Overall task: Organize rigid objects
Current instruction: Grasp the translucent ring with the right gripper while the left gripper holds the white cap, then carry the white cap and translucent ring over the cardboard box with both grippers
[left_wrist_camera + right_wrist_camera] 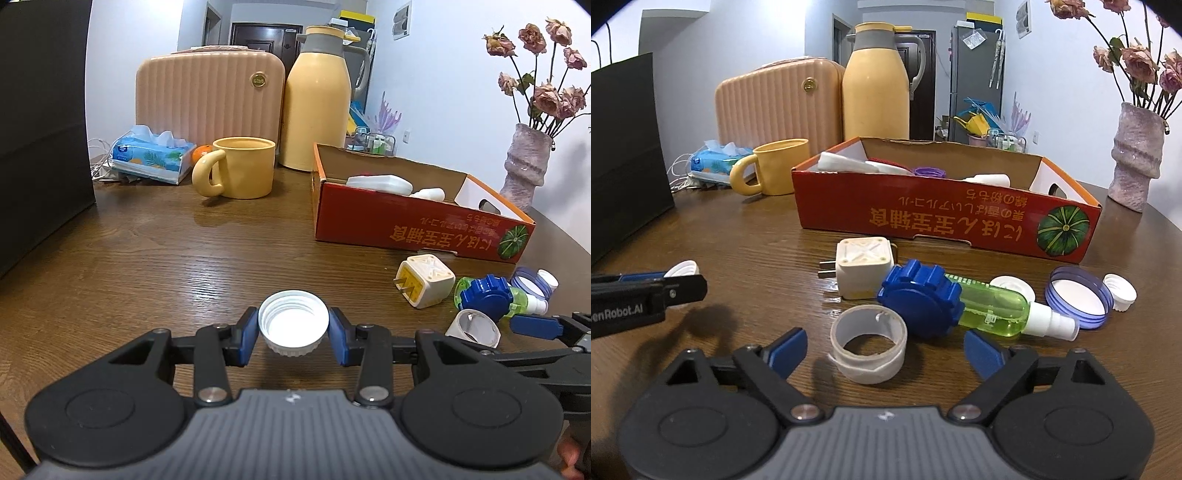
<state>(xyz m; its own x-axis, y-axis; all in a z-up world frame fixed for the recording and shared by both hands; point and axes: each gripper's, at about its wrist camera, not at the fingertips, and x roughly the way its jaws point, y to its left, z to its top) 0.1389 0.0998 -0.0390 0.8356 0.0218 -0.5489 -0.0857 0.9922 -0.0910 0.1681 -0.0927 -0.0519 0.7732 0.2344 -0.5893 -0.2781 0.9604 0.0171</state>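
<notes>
My left gripper [293,334] is shut on a white threaded cap [293,326], held just above the wooden table; the cap also shows in the right wrist view [680,268]. My right gripper [885,350] is open around a white tape ring [868,343] lying on the table. Beyond the ring lie a blue gear-shaped lid [921,301], a green spray bottle [1001,308], a white plug adapter [862,271], a purple-rimmed lid [1078,297] and a small white cap [1120,291]. The red cardboard box [945,221] holds several white items and a purple ring.
A yellow mug [236,168], a yellow thermos [317,99], a peach case [207,92] and a tissue pack [151,157] stand at the back left. A vase of dried roses [1136,158] stands at the right. A black panel [40,122] lies at the left.
</notes>
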